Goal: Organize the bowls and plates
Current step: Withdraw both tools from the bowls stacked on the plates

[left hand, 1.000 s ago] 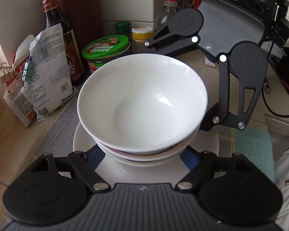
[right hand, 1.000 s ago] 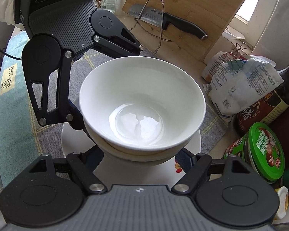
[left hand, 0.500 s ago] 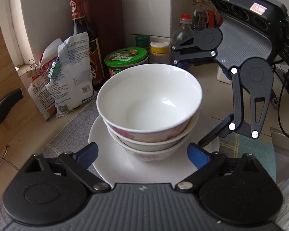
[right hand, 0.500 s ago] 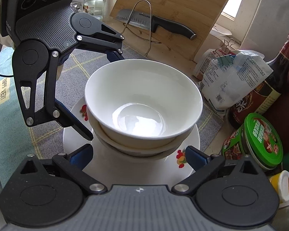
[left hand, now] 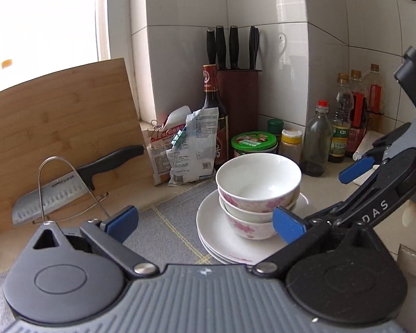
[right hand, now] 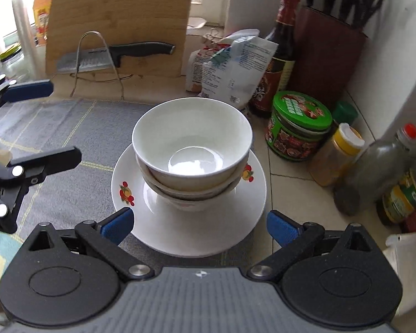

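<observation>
White bowls nested on stacked plates, both claws clear of them.
Left wrist view: left gripper (left hand: 205, 220) jaws still spreading, nearly full wide, nothing between the pads; bowl stack (left hand: 259, 191) sits on the plates (left hand: 222, 238) at the grey mat's (left hand: 166, 222) edge, right gripper (left hand: 316, 199) beside it, spread wide. Right wrist view: right gripper (right hand: 199, 223) wide, empty, just short of the plate rim (right hand: 191, 238); bowls (right hand: 192, 149) centred on it, green-lidded jar (right hand: 299, 126) beside, cutting board (right hand: 119, 22) with knife (right hand: 116, 54) behind.
</observation>
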The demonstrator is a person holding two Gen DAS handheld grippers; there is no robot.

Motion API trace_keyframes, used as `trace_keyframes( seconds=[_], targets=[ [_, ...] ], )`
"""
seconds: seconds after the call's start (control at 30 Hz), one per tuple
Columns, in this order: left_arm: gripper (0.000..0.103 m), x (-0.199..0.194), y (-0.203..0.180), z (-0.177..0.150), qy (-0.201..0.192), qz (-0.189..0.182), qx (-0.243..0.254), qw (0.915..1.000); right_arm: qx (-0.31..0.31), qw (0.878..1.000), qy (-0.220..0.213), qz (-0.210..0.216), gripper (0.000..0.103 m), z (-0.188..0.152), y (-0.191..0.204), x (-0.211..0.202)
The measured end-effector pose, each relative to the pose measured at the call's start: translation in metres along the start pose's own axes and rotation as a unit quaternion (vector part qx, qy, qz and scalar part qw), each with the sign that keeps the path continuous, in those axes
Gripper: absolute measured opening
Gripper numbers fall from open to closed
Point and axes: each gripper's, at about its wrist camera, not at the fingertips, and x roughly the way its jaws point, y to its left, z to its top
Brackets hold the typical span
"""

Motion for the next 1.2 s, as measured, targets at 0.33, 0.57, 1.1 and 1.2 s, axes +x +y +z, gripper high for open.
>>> trace_keyframes(
  seconds=[0.33,0.57,1.1,1.2],
  targets=[
    [0.102,-0.038,0.008,0.006,0.059,0.033,-0.066,0.9956,0.134,0.986,-0.043,-0.087,0.103,-0.031,0.044,-0.064],
    [0.102,-0.047,0.007,0.009,0.065,0.042,-0.062,0.9950,0.142,0.983,-0.061,-0.102,0.103,-0.036,0.053,-0.080],
    [0.102,-0.045,0.010,0.012,0.070,0.053,-0.063,0.9942,0.140,0.982,-0.065,-0.105,0.103,-0.029,0.055,-0.080],
    [0.102,-0.044,0.010,0.013,0.070,0.052,-0.065,0.9941,0.141,0.982,-0.066,-0.107,0.103,-0.029,0.054,-0.081]
  ],
)
